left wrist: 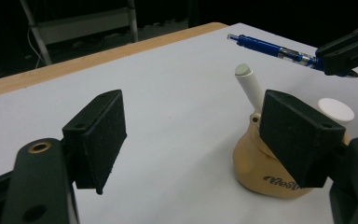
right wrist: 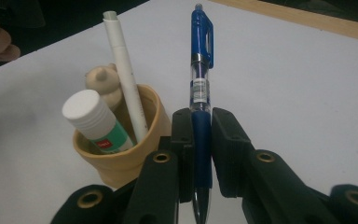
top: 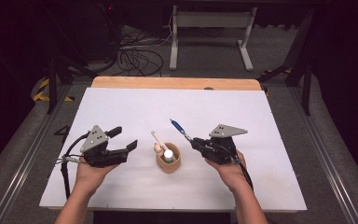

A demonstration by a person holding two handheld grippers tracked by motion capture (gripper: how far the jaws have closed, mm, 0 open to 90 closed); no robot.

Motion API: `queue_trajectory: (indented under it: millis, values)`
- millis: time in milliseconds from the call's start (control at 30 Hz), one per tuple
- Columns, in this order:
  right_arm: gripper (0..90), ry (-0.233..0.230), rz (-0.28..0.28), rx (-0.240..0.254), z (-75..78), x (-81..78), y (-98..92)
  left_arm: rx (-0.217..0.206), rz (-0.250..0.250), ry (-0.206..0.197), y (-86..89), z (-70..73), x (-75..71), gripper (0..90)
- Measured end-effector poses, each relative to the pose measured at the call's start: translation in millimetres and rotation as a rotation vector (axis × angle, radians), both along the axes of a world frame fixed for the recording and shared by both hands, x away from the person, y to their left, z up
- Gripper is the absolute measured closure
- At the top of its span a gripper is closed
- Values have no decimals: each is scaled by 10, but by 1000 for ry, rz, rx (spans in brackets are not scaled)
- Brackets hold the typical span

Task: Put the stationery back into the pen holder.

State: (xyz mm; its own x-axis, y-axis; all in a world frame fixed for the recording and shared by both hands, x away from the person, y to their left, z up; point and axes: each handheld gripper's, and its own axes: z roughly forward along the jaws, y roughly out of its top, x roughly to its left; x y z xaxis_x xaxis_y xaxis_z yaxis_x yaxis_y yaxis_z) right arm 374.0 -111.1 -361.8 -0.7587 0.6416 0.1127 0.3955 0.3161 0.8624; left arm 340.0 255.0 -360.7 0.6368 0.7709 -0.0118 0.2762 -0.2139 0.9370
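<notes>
Between my right gripper's [right wrist: 201, 154] pressed jaws sits a blue pen [right wrist: 201, 70], pointing toward eleven o'clock. At nine o'clock, the tan cup [right wrist: 121, 163] holds a white marker [right wrist: 123, 70] and glue stick [right wrist: 93, 121]; my left gripper [left wrist: 191, 135] gapes wide.

A lab or recording studio: black walls surround the white-topped desk [top: 177, 107], loose cables [top: 137, 56] sprawl on grey carpet beyond it, beside a white metal stand [top: 209, 28].

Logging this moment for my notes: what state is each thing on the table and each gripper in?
Blue click pen: clamped in right gripper, off the table.
Tan pen cup: upright, beside the pen.
White pen: leaning in cup.
White-capped glue stick: standing in cup.
Left gripper: open, empty.
</notes>
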Motion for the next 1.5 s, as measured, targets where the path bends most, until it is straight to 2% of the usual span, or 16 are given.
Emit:
queue_trajectory:
  millis: [200, 367, 567, 767, 1067, 1233, 1500]
  values:
    - [805, -2, 33, 14, 71, -53, 44, 17, -6, -16, -58, 9, -23, 236]
    - [805, -9, 68, 20, 130, -111, 118, 48, -14, -33, -106, 9, -44, 237]
    - [804, -5, 107, 28, 168, -170, 219, 121, -21, -90, -202, 30, -107, 239]
    - [804, 7, 149, 28, 174, -219, 326, 183, -45, -119, -294, 20, -145, 239]
    - [804, 37, 189, 20, 165, -262, 457, 317, -64, -212, -423, 18, -239, 240]
    - [804, 56, 212, 13, 159, -286, 524, 442, -79, -308, -505, -1, -311, 271]
    - [804, 72, 243, 3, 150, -321, 600, 607, -114, -399, -608, -87, -366, 340]
